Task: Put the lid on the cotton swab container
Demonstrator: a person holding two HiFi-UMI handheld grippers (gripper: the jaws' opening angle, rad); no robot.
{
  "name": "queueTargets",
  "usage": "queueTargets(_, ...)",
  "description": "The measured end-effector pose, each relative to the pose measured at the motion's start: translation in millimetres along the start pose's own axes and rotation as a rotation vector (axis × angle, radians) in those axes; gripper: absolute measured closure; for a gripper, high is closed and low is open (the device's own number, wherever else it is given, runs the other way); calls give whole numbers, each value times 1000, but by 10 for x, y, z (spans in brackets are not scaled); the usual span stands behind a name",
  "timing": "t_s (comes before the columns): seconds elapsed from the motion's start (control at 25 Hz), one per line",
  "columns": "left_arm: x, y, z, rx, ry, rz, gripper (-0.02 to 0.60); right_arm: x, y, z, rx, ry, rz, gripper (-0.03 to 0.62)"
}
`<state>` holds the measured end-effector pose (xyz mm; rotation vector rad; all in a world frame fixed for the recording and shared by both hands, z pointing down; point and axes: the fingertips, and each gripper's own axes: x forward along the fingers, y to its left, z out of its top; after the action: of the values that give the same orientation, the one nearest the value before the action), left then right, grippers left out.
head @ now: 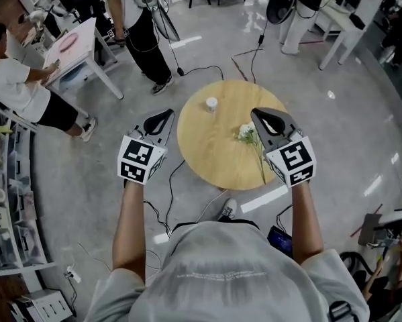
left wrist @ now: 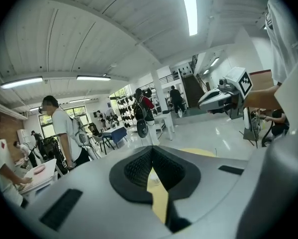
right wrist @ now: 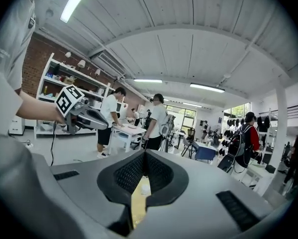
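A small white cotton swab container (head: 211, 104) stands upright near the far edge of the round wooden table (head: 217, 163). I cannot make out a separate lid. My left gripper (head: 168, 113) hovers over the table's left rim, jaws shut and holding nothing. My right gripper (head: 256, 113) is held over the right side of the table, also shut and holding nothing, just above a sprig of white flowers (head: 246, 133). Both point toward the container from a distance. In the right gripper view a sliver of the container (right wrist: 145, 189) shows through the gap under the shut jaws.
The flower's long stem (head: 260, 163) runs toward the table's near edge. Black cables (head: 207, 69) trail over the floor round the table. A person (head: 16, 89) sits at a white table (head: 80, 49) at the far left. Another person (head: 143, 35) stands behind.
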<state>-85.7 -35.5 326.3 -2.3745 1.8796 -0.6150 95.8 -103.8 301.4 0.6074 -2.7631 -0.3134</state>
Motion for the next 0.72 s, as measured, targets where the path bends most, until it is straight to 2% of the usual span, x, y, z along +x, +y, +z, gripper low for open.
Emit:
queueTargets(0.2, 365, 14, 43, 15, 8, 8, 565, 212, -276, -150, -5, 1, 44, 568)
queueTargets(0.4, 609, 96, -47, -20, 22, -50, 565, 487, -382, -221, 19, 4, 59, 568)
queueTargets(0.56, 705, 429, -134, -49, -24, -61, 565, 788, -320, -175, 32, 19, 45, 568)
queueTargets(0.72, 868, 859, -246, -22, -64, -27, 565, 1061, -330, -138, 54, 39, -6, 568)
